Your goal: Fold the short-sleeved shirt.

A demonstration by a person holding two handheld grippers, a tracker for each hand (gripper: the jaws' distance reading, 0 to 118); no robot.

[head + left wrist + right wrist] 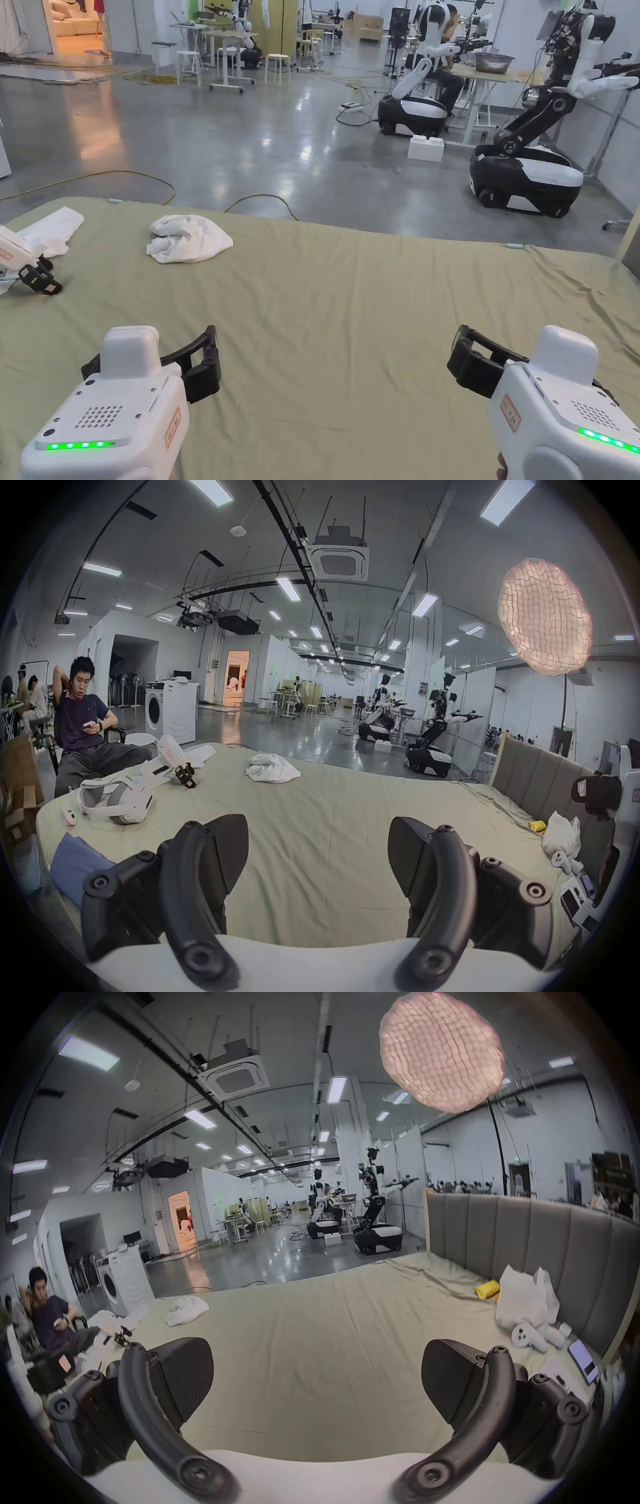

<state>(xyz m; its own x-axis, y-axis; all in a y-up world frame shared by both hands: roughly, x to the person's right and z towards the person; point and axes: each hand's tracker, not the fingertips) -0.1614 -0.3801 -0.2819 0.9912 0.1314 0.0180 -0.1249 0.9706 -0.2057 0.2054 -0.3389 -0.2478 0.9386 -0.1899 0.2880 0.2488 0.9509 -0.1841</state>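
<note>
Huge bed [350, 300] under a wrinkled green sheet, near edge cut off in the head view. Padded grey headboard [519, 1234] on the right end. Beyond it on the shiny floor, two wheeled robots [525, 169] [412, 112], the farther one partly blocking a person at a counter. One washing machine [169, 712] off to the left, plus a seated person [83, 729] just beside the bed.

One white short-sleeved shirt [187, 237] on the far left part of the bed, balled up in a lump, so can't tell sleeves from hem. Well apart from both held tools.

Left gripper [318, 830] and right gripper [317, 1355] low over the near side of the bed, fingers [221, 854] on both spread wide, grasping nothing, bare sheet in between.

Smaller stuff, left side:
- one white headset [117, 800]
- one spare gripper [31, 269] lying on another white cloth [53, 231], half cut off by the frame edge
- one blue cloth [76, 864], partly hidden behind the left fingers

By the headboard: one white bag [523, 1300], two white controllers [530, 1335] touching it, one phone [585, 1361], and a yellow thing [487, 1290] too small to make out.
</note>
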